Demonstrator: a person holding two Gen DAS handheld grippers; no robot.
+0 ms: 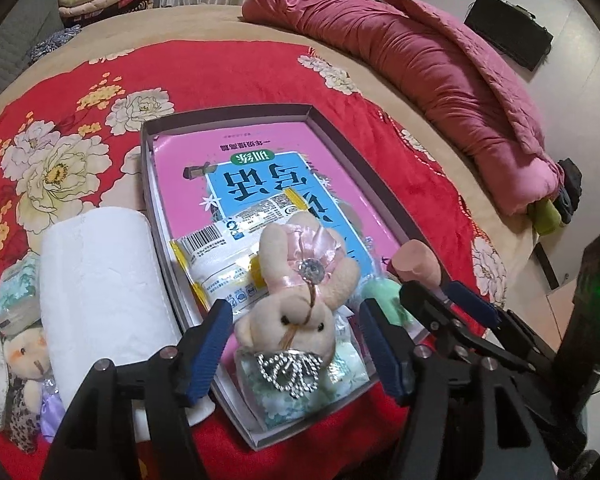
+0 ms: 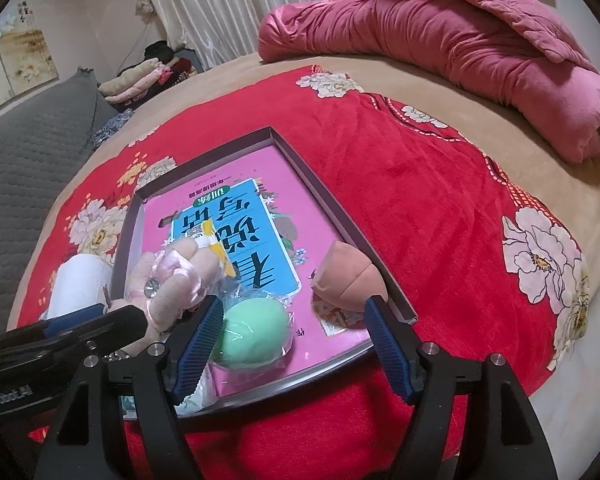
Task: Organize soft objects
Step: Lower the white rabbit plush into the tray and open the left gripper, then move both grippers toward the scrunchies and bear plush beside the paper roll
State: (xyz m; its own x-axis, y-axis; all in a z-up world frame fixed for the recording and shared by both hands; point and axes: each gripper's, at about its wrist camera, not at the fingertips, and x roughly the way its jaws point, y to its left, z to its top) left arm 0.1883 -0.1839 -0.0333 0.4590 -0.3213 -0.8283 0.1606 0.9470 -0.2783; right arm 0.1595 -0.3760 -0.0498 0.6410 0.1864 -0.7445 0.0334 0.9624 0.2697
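Left gripper [image 1: 292,344], jaws wide, with the plush bunny [image 1: 300,288] lying between the blue pads but not pressed by either; right gripper [image 2: 292,328], jaws likewise wide, with nothing clamped, the green sponge ball [image 2: 252,336] resting just beside its left pad and the peach-coloured plush [image 2: 348,276] just beyond its right one. All three soft things lie in the near end of the shallow grey box [image 1: 228,114], on the pink-and-blue book [image 1: 260,160] that lines its floor, together with a yellow-edged packet [image 1: 216,256] and a crinkly bag of pale green pieces [image 1: 300,384] under the bunny's head. The step in hand appears to be release after placing: it is done well by lifting each gripper straight up with the jaws kept wide, so that no pad drags the bunny's ribbon or rolls the ball toward the rim. The left view alone shows what remains outside the box on the red floral blanket [image 1: 220,68]: a white paper roll [image 1: 100,280] against the box wall, a small bear doll [image 1: 24,364] and a tissue pack [image 1: 16,288]. The right view alone shows the ball's full outline and the open book floor ahead of it.
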